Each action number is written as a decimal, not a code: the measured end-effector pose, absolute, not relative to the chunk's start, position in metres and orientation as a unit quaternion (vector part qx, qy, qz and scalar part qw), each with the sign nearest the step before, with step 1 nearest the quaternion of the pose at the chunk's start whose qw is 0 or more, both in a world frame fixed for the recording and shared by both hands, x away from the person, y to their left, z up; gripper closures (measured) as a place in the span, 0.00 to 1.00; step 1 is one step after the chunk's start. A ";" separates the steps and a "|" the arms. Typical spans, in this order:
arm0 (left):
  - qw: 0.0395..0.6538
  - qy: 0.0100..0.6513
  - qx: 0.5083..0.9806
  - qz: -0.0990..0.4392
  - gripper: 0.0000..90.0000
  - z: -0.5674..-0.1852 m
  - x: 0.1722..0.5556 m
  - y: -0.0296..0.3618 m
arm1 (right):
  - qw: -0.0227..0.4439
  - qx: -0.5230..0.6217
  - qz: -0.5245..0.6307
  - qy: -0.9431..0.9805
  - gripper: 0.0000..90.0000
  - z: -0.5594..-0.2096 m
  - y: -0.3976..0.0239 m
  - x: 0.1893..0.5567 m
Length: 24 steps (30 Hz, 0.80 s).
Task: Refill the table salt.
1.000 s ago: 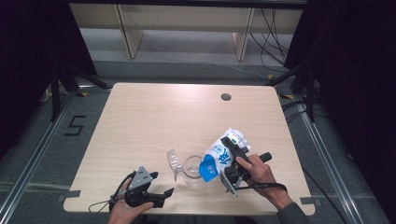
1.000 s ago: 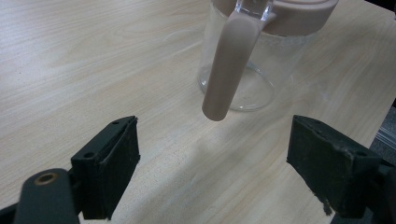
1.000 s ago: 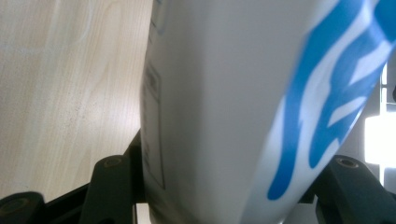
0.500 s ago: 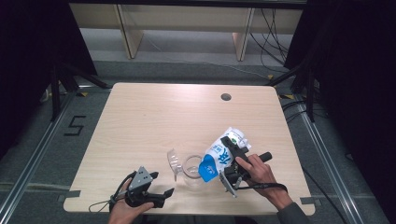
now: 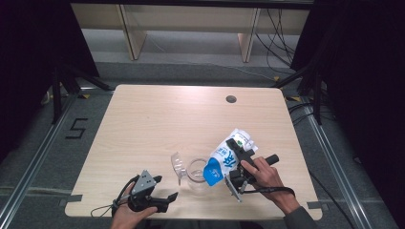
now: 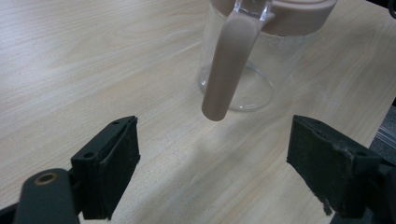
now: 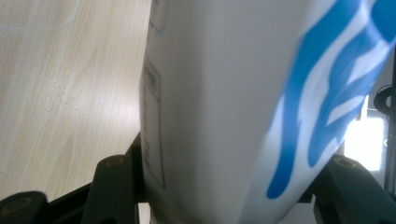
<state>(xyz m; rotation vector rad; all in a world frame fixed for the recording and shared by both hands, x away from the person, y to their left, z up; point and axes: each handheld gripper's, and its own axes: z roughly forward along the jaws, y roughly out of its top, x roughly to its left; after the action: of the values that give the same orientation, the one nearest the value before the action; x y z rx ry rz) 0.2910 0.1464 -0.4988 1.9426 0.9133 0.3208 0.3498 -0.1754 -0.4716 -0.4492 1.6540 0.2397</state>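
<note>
A white carton with blue lettering (image 5: 223,160) hangs tilted, its blue end low over the mouth of a clear glass jug (image 5: 197,172). My right gripper (image 5: 237,164) is shut on the carton's middle. In the right gripper view the carton (image 7: 224,93) sits between both black jaws of this gripper (image 7: 229,196). My left gripper (image 5: 165,187) rests open near the table's front edge, left of the jug. In the left gripper view this gripper (image 6: 215,163) faces the jug (image 6: 243,79) and its beige handle (image 6: 229,70), with nothing between the jaws. I cannot tell whether anything pours.
The pale wooden table (image 5: 157,119) has a round cable hole (image 5: 231,99) at the back right. Black stands and cables lie on the floor around it. A taped "5" (image 5: 76,128) marks the floor at left.
</note>
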 end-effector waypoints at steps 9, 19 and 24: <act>0.470 0.371 0.790 0.128 0.18 -0.499 0.291 0.146 | 0.654 -0.208 0.097 0.721 0.50 -0.471 -0.175 0.350; 0.471 0.367 0.792 0.129 0.18 -0.499 0.292 0.147 | 0.653 -0.192 0.091 0.727 0.51 -0.475 -0.176 0.349; 0.471 0.368 0.791 0.129 0.18 -0.499 0.292 0.147 | 0.658 -0.203 0.085 0.720 0.51 -0.472 -0.175 0.351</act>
<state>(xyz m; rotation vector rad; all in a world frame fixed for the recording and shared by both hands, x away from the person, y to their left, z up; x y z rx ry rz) 0.2916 0.1469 -0.4989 1.9386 0.9007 0.3164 0.3506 -0.1748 -0.4723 -0.4592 1.6315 0.1918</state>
